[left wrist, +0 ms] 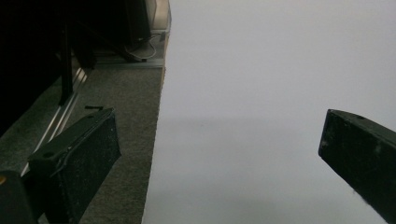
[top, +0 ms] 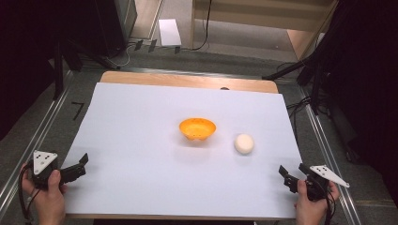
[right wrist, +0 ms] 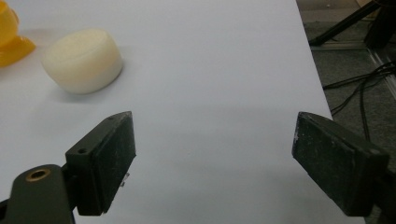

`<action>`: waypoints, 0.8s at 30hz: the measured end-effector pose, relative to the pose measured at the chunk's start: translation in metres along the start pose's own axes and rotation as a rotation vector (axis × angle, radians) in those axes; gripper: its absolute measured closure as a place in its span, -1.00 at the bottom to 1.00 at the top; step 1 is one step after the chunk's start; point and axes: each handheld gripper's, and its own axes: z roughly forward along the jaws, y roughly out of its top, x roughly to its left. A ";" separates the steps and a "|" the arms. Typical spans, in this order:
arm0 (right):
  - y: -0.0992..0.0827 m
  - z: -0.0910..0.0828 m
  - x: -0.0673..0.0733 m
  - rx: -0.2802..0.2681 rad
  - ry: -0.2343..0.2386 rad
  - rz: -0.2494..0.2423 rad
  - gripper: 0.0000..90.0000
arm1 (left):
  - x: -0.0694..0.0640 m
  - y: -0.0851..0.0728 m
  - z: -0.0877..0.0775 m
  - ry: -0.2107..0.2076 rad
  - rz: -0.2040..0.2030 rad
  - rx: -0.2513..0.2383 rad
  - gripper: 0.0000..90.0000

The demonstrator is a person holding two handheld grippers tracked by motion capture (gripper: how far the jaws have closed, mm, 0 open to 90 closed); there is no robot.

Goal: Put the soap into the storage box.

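My right gripper [top: 287,175] and left gripper [top: 80,165] rest released at the bench's near corners. The white puck [top: 244,143] sits ahead of my right, beside the orange bowl [top: 197,128]; a careless squeeze could squirt it away. White sheet [top: 141,140] covers the bench; beyond it, grey floor and cables.

Orange bowl [top: 197,128] mid-sheet — white puck [top: 244,143] beside.

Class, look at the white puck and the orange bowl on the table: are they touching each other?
Apart. The high view shows a strip of white sheet between the puck and the bowl.
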 end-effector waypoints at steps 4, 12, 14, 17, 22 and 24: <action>0.001 0.001 0.001 0.021 -0.004 -0.010 -0.70 | 0.000 0.000 0.001 0.006 0.003 0.010 -1.00; 0.014 0.010 0.005 0.192 0.004 -0.038 -0.68 | -0.002 0.001 0.003 0.021 0.017 0.026 -1.00; 0.019 0.012 0.008 0.226 0.012 -0.064 -0.70 | -0.002 0.001 0.003 0.023 0.014 0.025 -1.00; 0.026 0.017 0.013 0.270 0.029 -0.082 -0.70 | -0.002 0.001 0.003 0.024 0.017 0.025 -1.00; 0.039 0.023 0.022 0.349 0.042 -0.093 -0.70 | -0.002 0.001 0.003 0.028 0.020 0.028 -1.00; 0.043 0.026 0.024 0.384 0.045 -0.104 -0.70 | -0.003 0.001 0.004 0.034 0.022 0.033 -1.00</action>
